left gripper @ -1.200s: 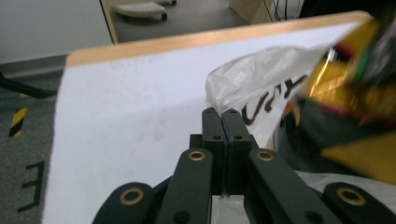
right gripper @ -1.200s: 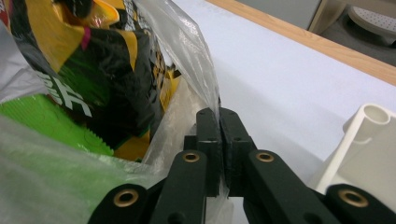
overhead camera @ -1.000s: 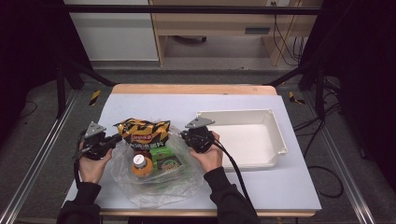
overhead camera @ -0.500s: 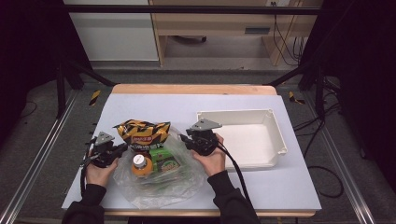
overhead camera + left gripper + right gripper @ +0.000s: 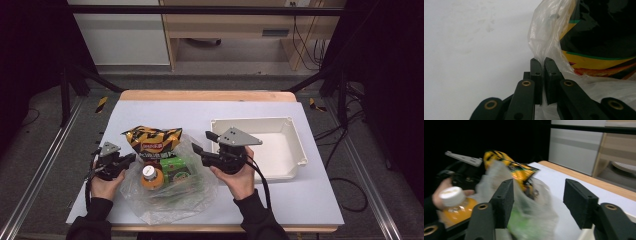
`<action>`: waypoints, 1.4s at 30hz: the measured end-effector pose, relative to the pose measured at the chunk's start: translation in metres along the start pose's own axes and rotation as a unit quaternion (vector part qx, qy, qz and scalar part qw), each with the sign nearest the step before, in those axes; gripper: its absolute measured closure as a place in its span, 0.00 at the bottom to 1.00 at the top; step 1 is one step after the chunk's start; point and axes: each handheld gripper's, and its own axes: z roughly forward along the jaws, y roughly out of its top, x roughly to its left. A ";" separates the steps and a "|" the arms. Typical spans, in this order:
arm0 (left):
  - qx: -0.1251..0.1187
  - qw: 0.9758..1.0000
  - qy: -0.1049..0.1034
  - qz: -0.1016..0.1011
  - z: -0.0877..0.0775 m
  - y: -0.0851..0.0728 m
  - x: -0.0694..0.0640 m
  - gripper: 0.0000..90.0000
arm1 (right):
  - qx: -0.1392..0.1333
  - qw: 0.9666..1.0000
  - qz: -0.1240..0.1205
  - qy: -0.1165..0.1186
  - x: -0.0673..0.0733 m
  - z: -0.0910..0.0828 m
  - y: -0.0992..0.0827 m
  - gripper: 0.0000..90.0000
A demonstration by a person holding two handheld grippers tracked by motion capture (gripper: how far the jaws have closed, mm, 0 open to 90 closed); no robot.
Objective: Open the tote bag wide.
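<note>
— White tabletop point(image 5: 165, 112), seen from the high view?
— Yes: a clear plastic bag point(image 5: 165, 197) holds a yellow-and-black crisp packet point(image 5: 152, 142), an orange bottle with a white cap point(image 5: 149, 176) and a green carton point(image 5: 175, 169). A white tray point(image 5: 292, 150) sits to its right.
— Left gripper view?
— The left gripper point(image 5: 541, 63) is pinched tight on the bag's edge, beside the packet.
— Right gripper view?
— The right gripper point(image 5: 537, 195) gapes wide over the bag.

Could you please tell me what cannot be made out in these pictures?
- Chip bag: its print is too small in the high view.
- Green pack: label veiled by the plastic bag; motion-blurred in the right gripper view.
- Bottle: base cut off by that view's lower edge.
</note>
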 end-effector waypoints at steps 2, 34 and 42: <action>0.000 1.000 0.000 0.001 -0.001 0.000 0.000 0.96 | -0.006 1.000 -0.007 0.009 0.009 -0.001 0.004 0.42; -0.001 1.000 -0.007 0.003 -0.001 -0.001 -0.003 0.97 | 0.158 0.987 -0.006 -0.023 0.005 0.000 -0.055 0.99; 0.004 1.000 -0.008 0.008 0.002 -0.002 -0.004 0.97 | 0.163 0.986 0.015 -0.027 0.006 0.007 -0.088 0.99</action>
